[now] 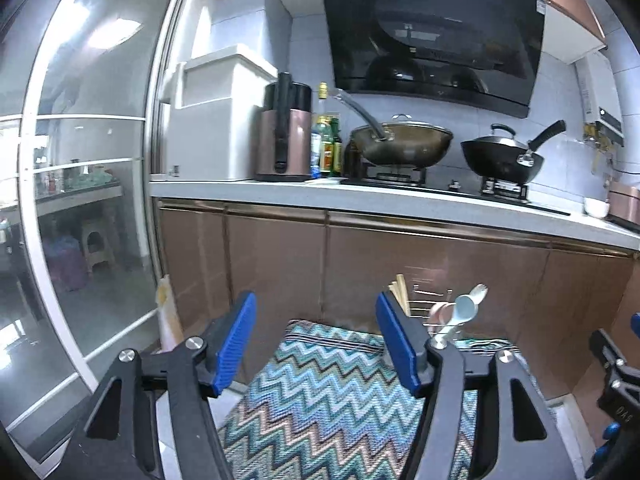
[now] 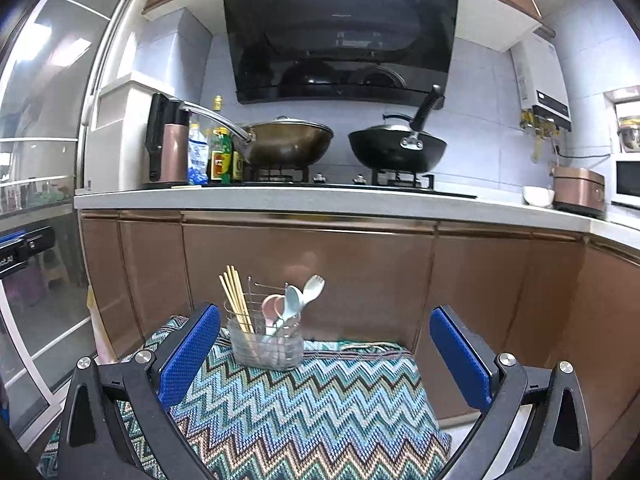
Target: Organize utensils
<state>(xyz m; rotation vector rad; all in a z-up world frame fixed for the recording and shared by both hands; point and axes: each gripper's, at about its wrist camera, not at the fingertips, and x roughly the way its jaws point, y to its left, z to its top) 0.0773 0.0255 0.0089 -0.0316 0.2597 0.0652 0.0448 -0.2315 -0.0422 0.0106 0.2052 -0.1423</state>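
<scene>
**Utensils racked, both grippers empty**

Utensils (image 2: pixel 280 308) stand in the holder (image 2: pixel 266 346) at centre frame on the zigzag cloth (image 2: pixel 312 408). Left gripper (image 1: pixel 316 344) and right gripper (image 2: pixel 324 356) gape apart, holding nothing. Sorting looks done; next, confirm nothing remains loose.

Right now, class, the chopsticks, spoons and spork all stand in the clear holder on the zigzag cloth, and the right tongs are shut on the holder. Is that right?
Not quite. The right tongs are open and hold nothing; the clear holder stands apart from them, further off. The right wrist view shows it. The chopsticks, spoons and spork do stand in the holder on the zigzag cloth.
</scene>
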